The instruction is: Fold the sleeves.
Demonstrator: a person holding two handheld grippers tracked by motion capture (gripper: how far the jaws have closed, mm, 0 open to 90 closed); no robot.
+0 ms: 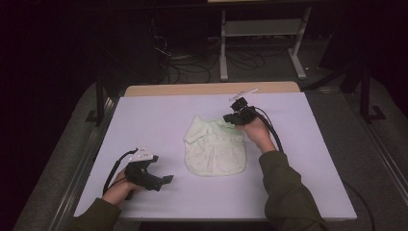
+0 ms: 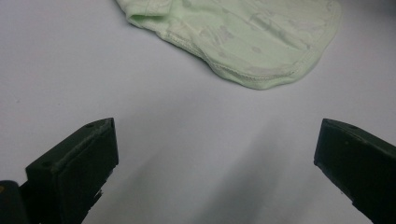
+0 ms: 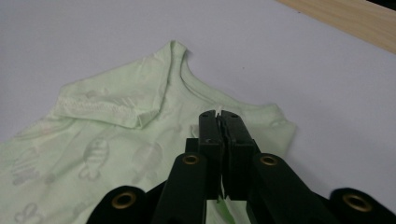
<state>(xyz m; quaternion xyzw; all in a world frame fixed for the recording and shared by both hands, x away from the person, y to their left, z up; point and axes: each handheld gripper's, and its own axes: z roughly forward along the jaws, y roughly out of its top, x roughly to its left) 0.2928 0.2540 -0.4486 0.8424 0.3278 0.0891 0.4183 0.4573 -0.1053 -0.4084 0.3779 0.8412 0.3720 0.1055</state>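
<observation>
No readable text, label, brand, number or sign appears anywhere in these views.

A dark room: grey table legs (image 1: 224,53) and tangled cables (image 1: 192,67) on the floor.

A laboratory or recording workspace. A table (image 1: 144,90) with a pale lavender cover (image 1: 159,125) stands in the centre of the frame under bright light, the surroundings dark. At upper centre, loose cables (image 1: 192,67) trail over a grey carpeted floor (image 1: 337,125) beside a white metal frame (image 1: 260,29).
</observation>
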